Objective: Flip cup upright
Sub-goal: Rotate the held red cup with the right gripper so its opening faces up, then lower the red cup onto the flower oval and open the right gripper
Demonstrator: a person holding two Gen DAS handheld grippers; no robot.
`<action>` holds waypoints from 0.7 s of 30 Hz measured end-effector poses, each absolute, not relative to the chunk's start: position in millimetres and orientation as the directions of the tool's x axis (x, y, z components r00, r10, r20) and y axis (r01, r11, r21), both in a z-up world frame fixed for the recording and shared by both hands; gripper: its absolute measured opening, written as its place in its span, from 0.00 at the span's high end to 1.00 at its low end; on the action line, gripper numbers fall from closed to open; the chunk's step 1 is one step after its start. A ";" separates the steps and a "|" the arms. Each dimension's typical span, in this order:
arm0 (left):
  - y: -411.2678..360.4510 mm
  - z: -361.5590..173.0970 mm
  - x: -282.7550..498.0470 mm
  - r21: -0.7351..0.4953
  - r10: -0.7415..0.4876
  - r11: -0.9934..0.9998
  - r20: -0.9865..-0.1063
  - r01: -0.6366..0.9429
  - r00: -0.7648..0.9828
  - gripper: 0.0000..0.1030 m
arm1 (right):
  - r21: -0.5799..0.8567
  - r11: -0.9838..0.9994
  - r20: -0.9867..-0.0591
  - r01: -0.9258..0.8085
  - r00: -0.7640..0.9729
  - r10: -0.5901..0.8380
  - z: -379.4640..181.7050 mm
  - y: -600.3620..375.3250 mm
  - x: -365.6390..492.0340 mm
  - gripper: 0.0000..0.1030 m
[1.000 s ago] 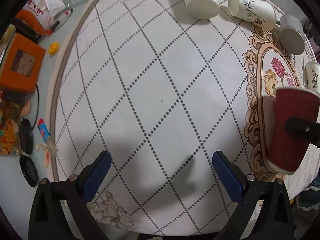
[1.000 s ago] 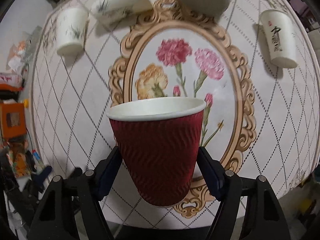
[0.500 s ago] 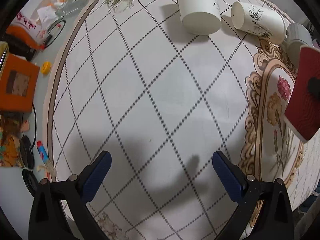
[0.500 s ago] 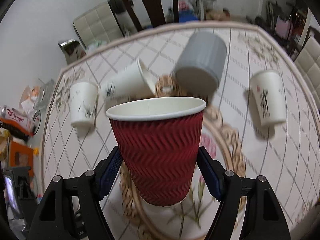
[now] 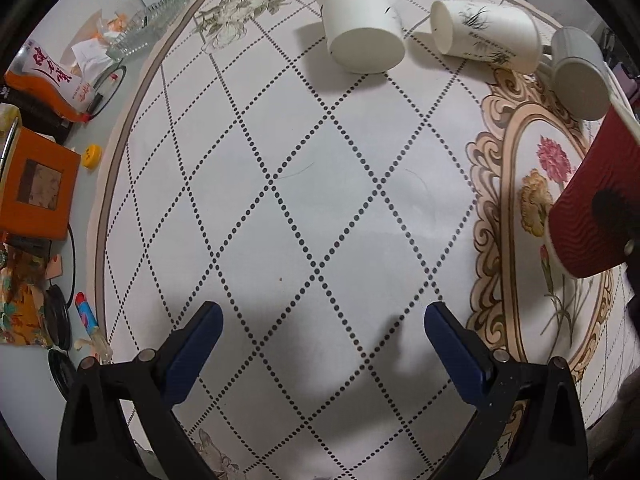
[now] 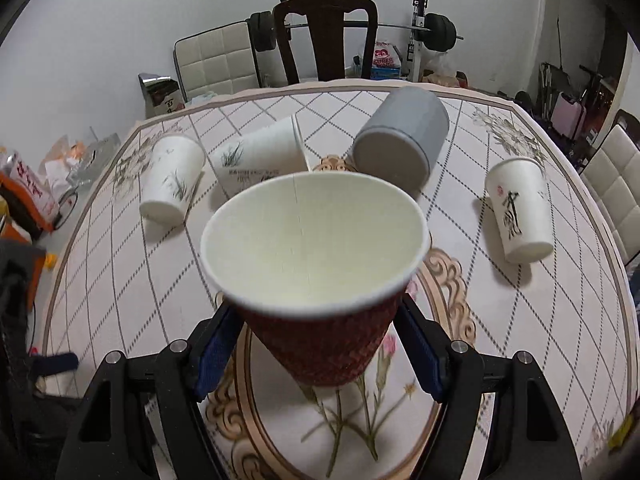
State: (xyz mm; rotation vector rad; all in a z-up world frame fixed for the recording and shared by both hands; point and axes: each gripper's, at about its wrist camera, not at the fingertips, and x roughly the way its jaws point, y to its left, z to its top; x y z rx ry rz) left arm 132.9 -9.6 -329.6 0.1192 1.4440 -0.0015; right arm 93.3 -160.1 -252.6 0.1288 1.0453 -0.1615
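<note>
My right gripper (image 6: 320,340) is shut on a red ribbed paper cup (image 6: 320,336), held above the flower medallion. Its white open mouth tilts up and away from the camera, so I see inside it. The same red cup (image 5: 592,208) shows at the right edge of the left wrist view, with its base toward the table. My left gripper (image 5: 320,344) is open and empty above the checked tablecloth.
Other cups stand or lie on the tablecloth (image 6: 120,280): two white cups (image 6: 172,180) (image 6: 260,156) and a grey cup (image 6: 400,140) at the back, a white cup with writing (image 6: 518,210) at right. Boxes and clutter (image 5: 36,184) sit off the left edge. A chair (image 6: 326,36) stands behind the table.
My right gripper has tipped the red cup forward and raised its view, so the cup's open mouth now faces the camera. The left gripper has drifted slightly.
</note>
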 end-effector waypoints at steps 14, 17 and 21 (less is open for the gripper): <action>-16.4 -280.7 91.3 0.082 0.065 0.994 -0.971 0.066 0.229 0.00 | -0.012 0.978 -0.884 0.206 0.456 -0.107 -231.5 -164.9 43.3 0.04; -16.9 -265.4 81.2 0.081 0.064 0.995 -0.966 0.057 0.252 0.00 | -0.029 0.975 -0.881 0.219 0.455 -0.129 -216.7 -171.0 31.2 0.00; -18.2 -232.3 61.2 0.094 0.077 0.995 -0.951 0.044 0.300 0.00 | -0.071 0.968 -0.879 0.240 0.443 -0.175 -189.1 -179.9 14.2 0.00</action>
